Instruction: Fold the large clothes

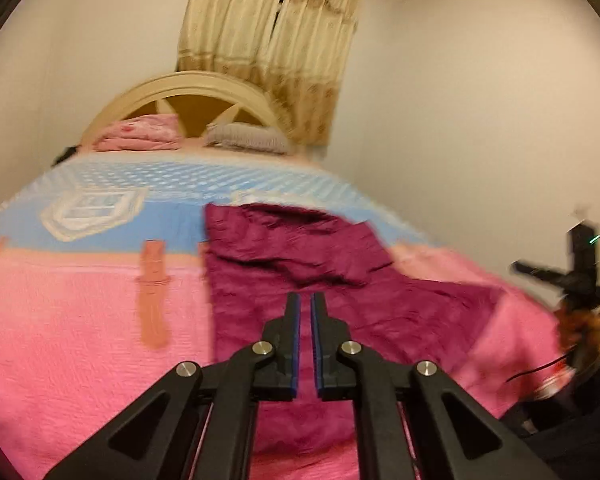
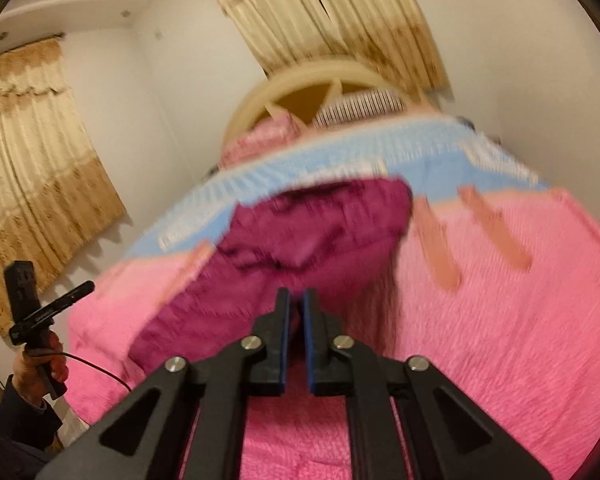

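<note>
Fingers nearly meeting over a part-folded maroon garment, fold unfinished.

Left view: left gripper is hovering with only a slit between its jaws, nothing visibly between them; one garment is lying just ahead on the bed, its far part doubled over, so I judge the folding begun, not finished. Two pillows are sitting far ahead. Right view: right gripper is showing the same narrow gap; whether it is pinching cloth I cannot tell, blurred. Garment is bunching right ahead.
</note>
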The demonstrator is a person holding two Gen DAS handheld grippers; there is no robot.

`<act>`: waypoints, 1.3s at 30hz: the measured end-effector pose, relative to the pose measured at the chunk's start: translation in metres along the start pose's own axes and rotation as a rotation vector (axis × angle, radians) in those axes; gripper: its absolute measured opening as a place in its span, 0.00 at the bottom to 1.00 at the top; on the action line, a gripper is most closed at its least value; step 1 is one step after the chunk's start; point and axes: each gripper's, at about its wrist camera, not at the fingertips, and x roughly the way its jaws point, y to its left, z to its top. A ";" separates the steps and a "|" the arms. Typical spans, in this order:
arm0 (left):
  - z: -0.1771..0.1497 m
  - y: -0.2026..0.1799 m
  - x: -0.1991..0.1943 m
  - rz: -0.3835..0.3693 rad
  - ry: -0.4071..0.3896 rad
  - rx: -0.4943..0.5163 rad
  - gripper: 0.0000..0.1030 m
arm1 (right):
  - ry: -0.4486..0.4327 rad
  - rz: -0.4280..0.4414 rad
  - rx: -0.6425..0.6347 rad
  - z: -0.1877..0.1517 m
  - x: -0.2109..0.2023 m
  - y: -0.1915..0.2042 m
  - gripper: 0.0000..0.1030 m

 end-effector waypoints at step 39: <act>-0.045 -0.006 0.051 -0.019 0.143 -0.098 0.03 | 0.186 -0.011 0.138 -0.069 0.065 -0.053 0.09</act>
